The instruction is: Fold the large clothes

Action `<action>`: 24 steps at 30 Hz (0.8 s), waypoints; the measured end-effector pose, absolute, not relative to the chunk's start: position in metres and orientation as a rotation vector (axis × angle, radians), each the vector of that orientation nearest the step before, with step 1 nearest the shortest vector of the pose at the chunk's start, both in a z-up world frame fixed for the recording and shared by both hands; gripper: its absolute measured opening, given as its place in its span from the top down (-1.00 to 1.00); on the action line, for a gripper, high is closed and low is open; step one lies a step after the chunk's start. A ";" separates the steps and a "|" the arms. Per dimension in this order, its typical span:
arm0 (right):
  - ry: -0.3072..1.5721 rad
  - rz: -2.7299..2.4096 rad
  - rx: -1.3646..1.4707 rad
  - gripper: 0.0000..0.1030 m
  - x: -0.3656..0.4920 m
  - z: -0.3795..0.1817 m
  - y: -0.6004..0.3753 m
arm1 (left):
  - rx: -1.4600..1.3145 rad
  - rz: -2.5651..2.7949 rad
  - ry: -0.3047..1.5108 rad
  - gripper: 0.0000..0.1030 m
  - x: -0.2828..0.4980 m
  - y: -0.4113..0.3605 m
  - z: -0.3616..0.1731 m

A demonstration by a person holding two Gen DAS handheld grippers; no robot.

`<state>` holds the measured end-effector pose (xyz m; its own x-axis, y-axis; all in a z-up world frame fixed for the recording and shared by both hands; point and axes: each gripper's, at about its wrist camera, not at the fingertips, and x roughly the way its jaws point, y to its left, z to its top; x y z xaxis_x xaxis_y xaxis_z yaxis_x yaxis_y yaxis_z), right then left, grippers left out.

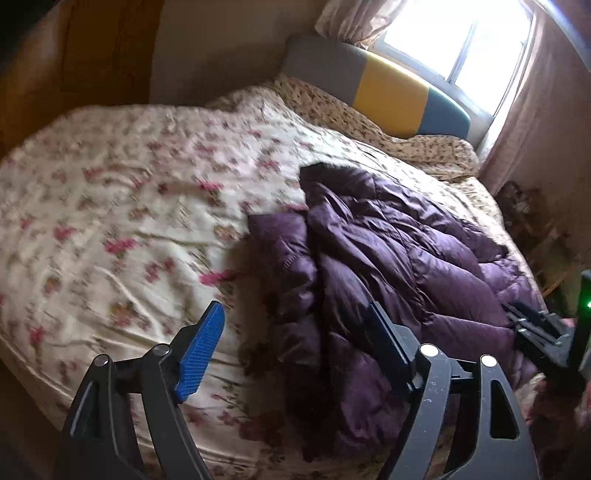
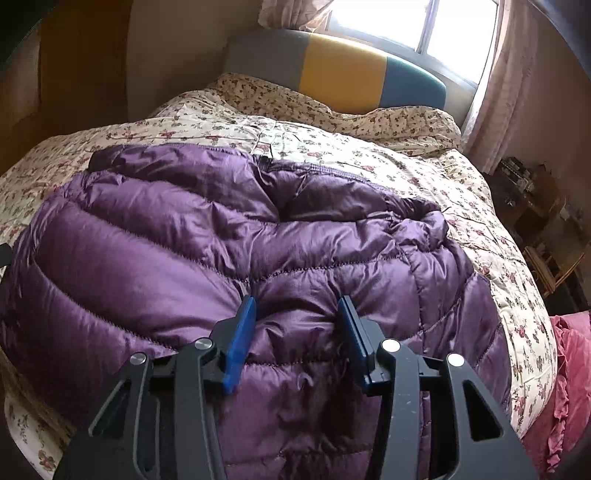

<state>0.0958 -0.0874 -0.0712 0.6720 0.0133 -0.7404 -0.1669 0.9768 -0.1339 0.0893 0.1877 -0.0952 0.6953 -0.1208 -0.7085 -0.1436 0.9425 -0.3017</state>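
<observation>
A purple quilted down jacket (image 1: 399, 258) lies on a floral bedspread (image 1: 129, 206), partly folded over itself. My left gripper (image 1: 295, 321) is open and empty, hovering above the jacket's left edge. In the right wrist view the jacket (image 2: 221, 229) fills the middle. My right gripper (image 2: 297, 306) has its blue pads apart with a puffed ridge of jacket fabric between them; I cannot tell if it pinches the fabric. The right gripper also shows in the left wrist view (image 1: 532, 325) at the jacket's right edge.
A headboard (image 2: 340, 70) in grey, yellow and teal stands at the far end under a bright window (image 2: 417, 22). Pink curtains (image 2: 517, 85) hang right. A cluttered shelf (image 2: 535, 206) stands beside the bed. A red cloth (image 2: 565, 376) lies at the bed's near right corner.
</observation>
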 end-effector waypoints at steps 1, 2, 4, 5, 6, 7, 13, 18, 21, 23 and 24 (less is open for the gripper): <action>0.832 0.102 -0.200 0.12 0.096 -0.073 -0.087 | -0.377 -0.001 0.814 -0.58 0.090 0.189 -0.098; 0.834 0.102 -0.202 0.11 0.096 -0.075 -0.086 | -0.410 -0.022 0.826 -0.58 0.092 0.190 -0.102; 0.834 0.103 -0.199 0.11 0.095 -0.079 -0.087 | -0.479 -0.060 0.840 -0.58 0.094 0.194 -0.110; 0.834 0.104 -0.197 0.11 0.095 -0.081 -0.087 | -0.509 -0.081 0.845 -0.57 0.095 0.195 -0.113; 0.837 0.107 -0.195 0.11 0.095 -0.083 -0.088 | -0.570 -0.119 0.857 -0.57 0.097 0.198 -0.118; 0.839 0.108 -0.194 0.11 0.096 -0.085 -0.088 | -0.605 -0.136 0.866 -0.57 0.099 0.200 -0.122; 0.837 0.107 -0.204 0.10 0.096 -0.096 -0.085 | -0.727 -0.232 0.860 -0.37 0.105 0.199 -0.135; 0.829 0.105 -0.243 0.10 0.095 -0.103 -0.079 | -0.848 -0.348 0.855 0.18 0.104 0.201 -0.143; 0.832 0.105 -0.258 0.11 0.095 -0.107 -0.077 | -0.871 -0.399 0.835 0.38 0.103 0.196 -0.136; 0.833 0.107 -0.267 0.11 0.096 -0.110 -0.076 | -0.868 -0.427 0.813 0.42 0.103 0.192 -0.126; 0.832 0.107 -0.274 0.11 0.096 -0.111 -0.075 | -0.858 -0.442 0.801 0.42 0.103 0.189 -0.118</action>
<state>0.0959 -0.0749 -0.1111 0.6703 -0.0129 -0.7420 -0.2008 0.9594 -0.1980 0.1026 0.1886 -0.1182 0.6334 -0.6361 -0.4406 0.0344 0.5920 -0.8052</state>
